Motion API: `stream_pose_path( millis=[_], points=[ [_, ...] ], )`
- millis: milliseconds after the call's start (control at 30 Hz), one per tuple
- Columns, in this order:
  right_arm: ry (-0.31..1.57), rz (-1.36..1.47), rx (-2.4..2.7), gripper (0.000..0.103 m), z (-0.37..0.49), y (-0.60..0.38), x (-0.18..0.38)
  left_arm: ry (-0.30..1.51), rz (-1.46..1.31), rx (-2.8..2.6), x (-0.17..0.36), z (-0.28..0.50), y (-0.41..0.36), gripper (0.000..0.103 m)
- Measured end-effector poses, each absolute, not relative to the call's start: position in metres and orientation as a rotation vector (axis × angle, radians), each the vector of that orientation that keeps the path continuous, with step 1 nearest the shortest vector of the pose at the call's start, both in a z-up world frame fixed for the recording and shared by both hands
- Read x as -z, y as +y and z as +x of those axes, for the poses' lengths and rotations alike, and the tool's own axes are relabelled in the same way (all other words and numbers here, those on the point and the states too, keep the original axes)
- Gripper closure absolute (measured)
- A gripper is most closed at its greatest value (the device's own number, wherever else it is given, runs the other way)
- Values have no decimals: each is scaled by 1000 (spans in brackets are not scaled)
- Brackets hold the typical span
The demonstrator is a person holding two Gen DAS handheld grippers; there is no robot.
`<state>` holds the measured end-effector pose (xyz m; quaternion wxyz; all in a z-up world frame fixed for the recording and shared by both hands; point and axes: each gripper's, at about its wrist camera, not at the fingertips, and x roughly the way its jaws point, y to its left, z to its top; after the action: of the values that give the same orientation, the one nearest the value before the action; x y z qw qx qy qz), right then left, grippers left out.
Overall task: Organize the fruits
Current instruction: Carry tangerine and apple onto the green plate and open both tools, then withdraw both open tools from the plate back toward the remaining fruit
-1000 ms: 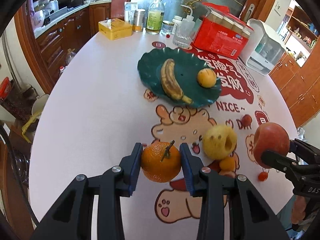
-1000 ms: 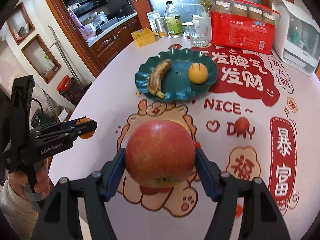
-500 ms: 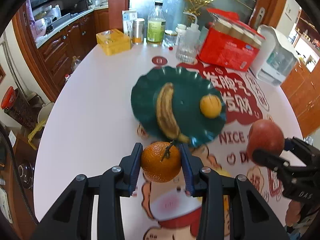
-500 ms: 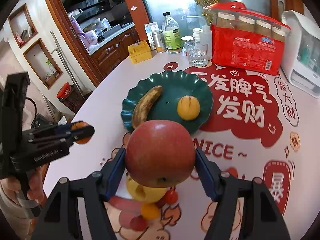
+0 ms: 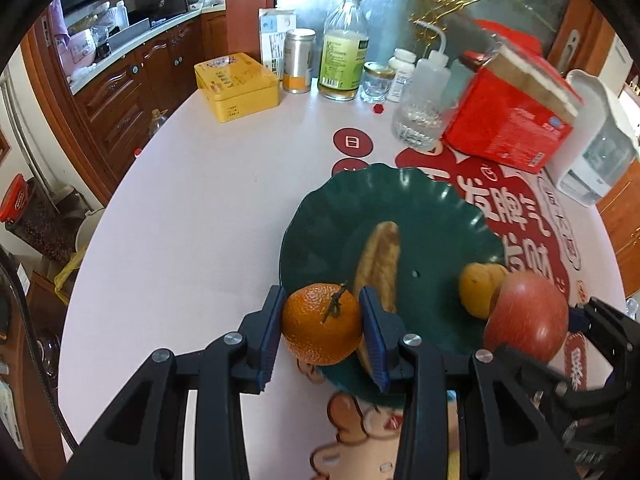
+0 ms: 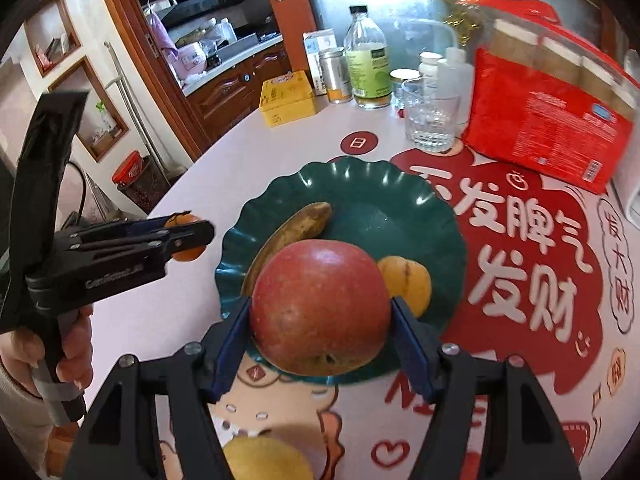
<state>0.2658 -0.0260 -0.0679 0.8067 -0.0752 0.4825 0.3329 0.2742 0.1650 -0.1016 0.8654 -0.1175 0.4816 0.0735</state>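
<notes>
My left gripper is shut on an orange tangerine with a stem, held over the near left rim of the green scalloped plate. My right gripper is shut on a red apple, held over the plate's near edge. On the plate lie a spotted banana and a small yellow-orange fruit. The apple also shows at the right of the left wrist view. The left gripper with the tangerine shows at the left of the right wrist view.
A yellow fruit lies on the table near me. At the back stand a yellow tin, a bottle, a can, a glass, a red package and a white appliance. The round table's edge curves at left.
Both grippers have moved forward with their fruits, from the near part of the table to over the near rim of the green plate.
</notes>
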Motion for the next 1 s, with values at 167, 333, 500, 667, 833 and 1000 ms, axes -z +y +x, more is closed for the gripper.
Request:
stream_pose_path(
  millis=[167,333,500,667,833,1000],
  points=[
    [1066,-204,-720,35,266,-14,89,1032,-274,-154,121,298,170,67],
    [1083,-236,-714,35,268,-9,104,1046,-282,-153,133,310,168,67],
    [1059,-283,-704,35,270,1,110,1065,-286,-157,146,320,168,67],
    [1031,-349,-694,34,265,10,120,1062,-285,-171,151,326,168,66],
    [980,-410,-706,34,258,16,115,1066,-243,-211,151,327,166,56],
    [910,-405,-733,31,249,14,98,1072,-235,-263,152,326,170,33]
  ],
)
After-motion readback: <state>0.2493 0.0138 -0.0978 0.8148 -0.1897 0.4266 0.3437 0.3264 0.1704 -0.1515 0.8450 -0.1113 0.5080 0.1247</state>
